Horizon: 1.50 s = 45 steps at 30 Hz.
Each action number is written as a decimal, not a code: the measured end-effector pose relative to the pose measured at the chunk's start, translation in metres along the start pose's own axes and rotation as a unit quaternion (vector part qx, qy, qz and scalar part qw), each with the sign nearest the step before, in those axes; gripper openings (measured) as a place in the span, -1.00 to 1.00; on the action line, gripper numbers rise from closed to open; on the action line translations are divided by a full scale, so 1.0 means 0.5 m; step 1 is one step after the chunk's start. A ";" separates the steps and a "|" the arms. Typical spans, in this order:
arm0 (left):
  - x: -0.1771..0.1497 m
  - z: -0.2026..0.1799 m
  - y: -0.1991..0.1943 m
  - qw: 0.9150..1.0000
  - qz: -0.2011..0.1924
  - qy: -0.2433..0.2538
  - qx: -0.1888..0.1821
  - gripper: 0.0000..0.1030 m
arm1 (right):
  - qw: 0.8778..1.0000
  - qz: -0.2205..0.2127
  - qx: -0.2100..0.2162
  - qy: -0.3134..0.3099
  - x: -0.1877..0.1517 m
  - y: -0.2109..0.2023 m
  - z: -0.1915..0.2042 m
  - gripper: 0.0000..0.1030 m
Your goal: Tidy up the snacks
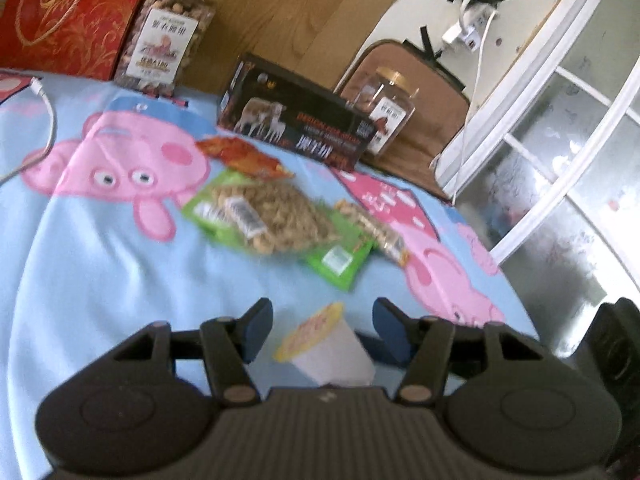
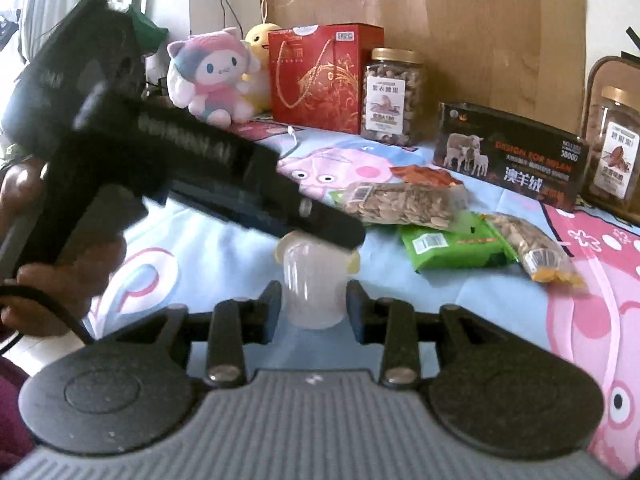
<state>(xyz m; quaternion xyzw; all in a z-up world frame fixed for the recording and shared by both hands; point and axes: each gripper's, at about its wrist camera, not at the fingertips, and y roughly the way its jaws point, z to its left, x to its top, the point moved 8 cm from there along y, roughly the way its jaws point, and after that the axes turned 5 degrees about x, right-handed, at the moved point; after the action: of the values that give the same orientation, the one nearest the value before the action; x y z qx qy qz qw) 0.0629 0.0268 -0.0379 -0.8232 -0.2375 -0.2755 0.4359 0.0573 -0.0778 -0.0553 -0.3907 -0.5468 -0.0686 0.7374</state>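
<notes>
Right claw [image 2: 314, 300]: closed on the white cup's [image 2: 312, 280] sides.
Left claw [image 1: 320, 330]: open, straddling the cup's lid end.
Left to sort: snack bags [image 1: 264, 216] lie loose beyond the cup; jars [image 2: 393, 96] behind them.

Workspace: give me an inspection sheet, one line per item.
Surface: blue cartoon-pig sheet.
Job's things: yellow-lidded cup nearest; seed bags, green packet and orange packet midway; nut jars and dark box at the back.
Clutter: plush toys, red gift bag.
Grippers: right gripper jaws appear closed on the cup; left gripper jaws open, one on either side of the cup, clear of it.
Cables: white cable on the sheet; plugs and leads at a wall socket.
Surroundings: wooden board, frosted glass door.
</notes>
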 end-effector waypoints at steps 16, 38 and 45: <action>-0.007 -0.007 -0.010 1.000 -0.006 -0.006 0.003 -0.05 | 1.000 -0.002 -0.008 0.015 -0.015 -0.011 -0.005 -0.36; 0.427 -0.069 0.209 0.993 -0.099 0.054 0.026 -0.05 | 0.990 -0.107 -0.085 0.039 0.277 0.106 -0.348 -0.36; 0.489 -0.011 0.313 0.994 -0.090 0.035 0.056 -0.07 | 0.990 -0.088 -0.099 0.046 0.306 0.200 -0.417 -0.34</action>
<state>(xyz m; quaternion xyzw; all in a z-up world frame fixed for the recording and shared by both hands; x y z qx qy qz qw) 0.3403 -0.0205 0.0343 -0.7629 -0.3103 -0.3281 0.4627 0.3269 -0.0951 0.0058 -0.4088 -0.5353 -0.2051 0.7101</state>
